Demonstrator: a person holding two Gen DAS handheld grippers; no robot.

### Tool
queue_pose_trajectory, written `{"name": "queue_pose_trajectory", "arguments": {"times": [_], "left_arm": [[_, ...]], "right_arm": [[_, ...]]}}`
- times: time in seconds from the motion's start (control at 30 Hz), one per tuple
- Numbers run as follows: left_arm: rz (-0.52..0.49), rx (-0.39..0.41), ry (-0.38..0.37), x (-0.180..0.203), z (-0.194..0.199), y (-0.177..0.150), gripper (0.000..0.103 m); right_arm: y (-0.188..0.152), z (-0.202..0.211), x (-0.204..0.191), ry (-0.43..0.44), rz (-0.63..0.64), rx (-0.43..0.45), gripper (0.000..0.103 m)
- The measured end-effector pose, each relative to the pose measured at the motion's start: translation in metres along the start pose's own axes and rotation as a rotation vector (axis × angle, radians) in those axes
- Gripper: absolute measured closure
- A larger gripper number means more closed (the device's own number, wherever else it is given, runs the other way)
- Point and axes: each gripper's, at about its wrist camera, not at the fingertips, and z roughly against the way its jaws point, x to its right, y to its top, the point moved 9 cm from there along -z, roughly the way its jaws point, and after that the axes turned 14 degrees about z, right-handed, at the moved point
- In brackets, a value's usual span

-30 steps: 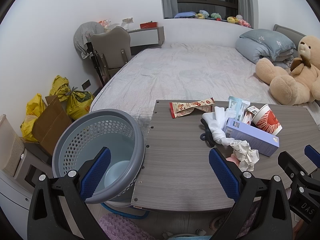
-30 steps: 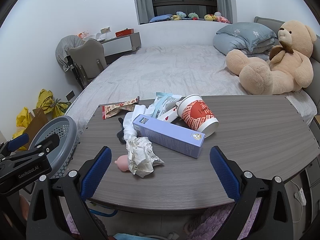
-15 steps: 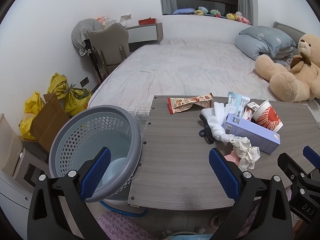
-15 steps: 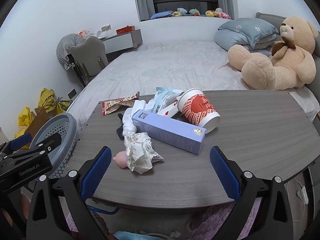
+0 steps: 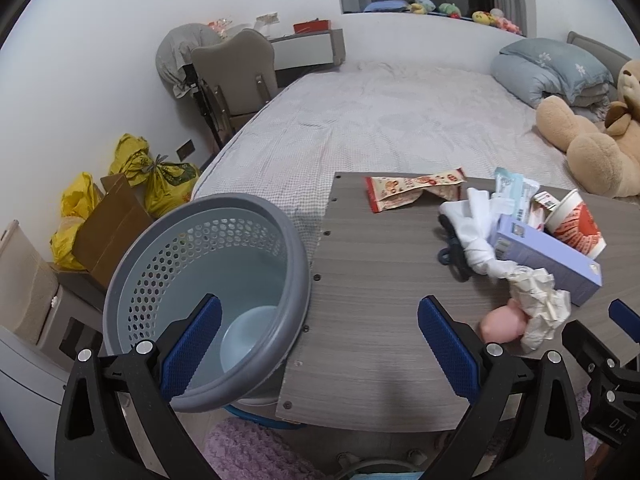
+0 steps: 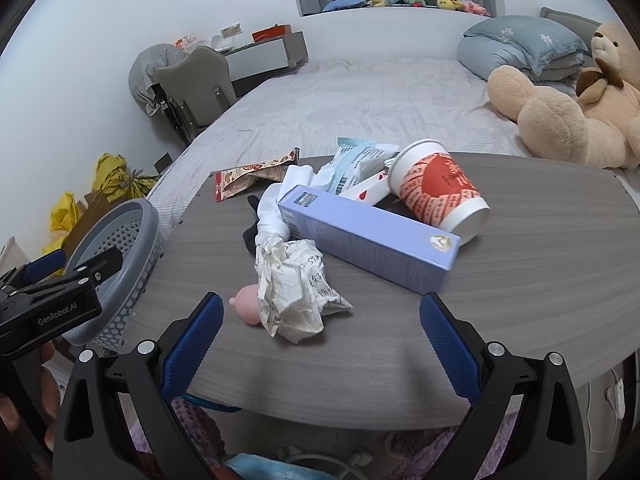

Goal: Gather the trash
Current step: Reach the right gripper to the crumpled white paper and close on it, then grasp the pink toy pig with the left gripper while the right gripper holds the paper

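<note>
1. left gripper (image 5: 319,334): jaws spread wide, grasping nothing; its left blue pad (image 5: 191,346) sits over the grey perforated bin (image 5: 168,256), its right pad over the bench (image 5: 380,280).
2. right gripper (image 6: 320,334): jaws spread wide, grasping nothing and touching nothing, poised over the near edge of the bench, with the crumpled paper (image 6: 294,286) just ahead between its fingers.
3. trash pile on the bench: the crumpled paper touches a small pink object (image 6: 249,303) and a white cloth (image 6: 276,216); a lavender box (image 6: 368,238) lies behind it; a red-and-white paper cup (image 6: 436,190) lies tipped on its side against the box.
4. a snack wrapper (image 6: 250,176) lies at the far left of the bench, apart from the pile.
5. the bin stands beside the left end of the bench, its rim against the bench edge.
</note>
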Motion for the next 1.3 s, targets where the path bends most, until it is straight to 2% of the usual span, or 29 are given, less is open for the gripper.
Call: {"name": "queue_pose_trajectory", "arguments": {"times": [0.37, 0.4, 0.5, 0.67, 0.8, 1.0, 1.13, 1.3], "left_arm": [[0.015, -0.035, 0.002, -0.011, -0.017, 0.001, 0.006], [0.014, -0.036, 0.001, -0.011, -0.018, 0.001, 0.006], [0.013, -0.041, -0.004, -0.011, -0.020, 0.000, 0.006], [0.018, -0.049, -0.019, -0.010, -0.022, 0.000, 0.006], [0.009, -0.055, -0.033, -0.007, -0.022, -0.001, 0.006], [-0.010, -0.072, -0.062, 0.001, -0.023, -0.006, 0.006], [-0.031, -0.085, -0.091, 0.010, -0.021, -0.011, 0.006], [-0.042, -0.112, -0.170, 0.026, -0.018, -0.016, 0.006]], "right_arm": [[0.007, -0.036, -0.011, 0.004, 0.032, -0.057, 0.010], [0.007, -0.037, -0.011, 0.003, 0.035, -0.060, 0.012], [0.007, -0.044, -0.012, 0.007, 0.041, -0.089, 0.035], [0.007, -0.047, -0.014, 0.022, 0.040, -0.098, 0.039], [0.007, -0.048, -0.017, 0.034, 0.044, -0.101, 0.054], [0.010, -0.042, -0.018, 0.044, 0.043, -0.076, 0.062], [0.012, -0.033, -0.015, 0.049, 0.035, -0.057, 0.062], [0.010, -0.014, -0.008, 0.051, 0.017, -0.025, 0.062]]}}
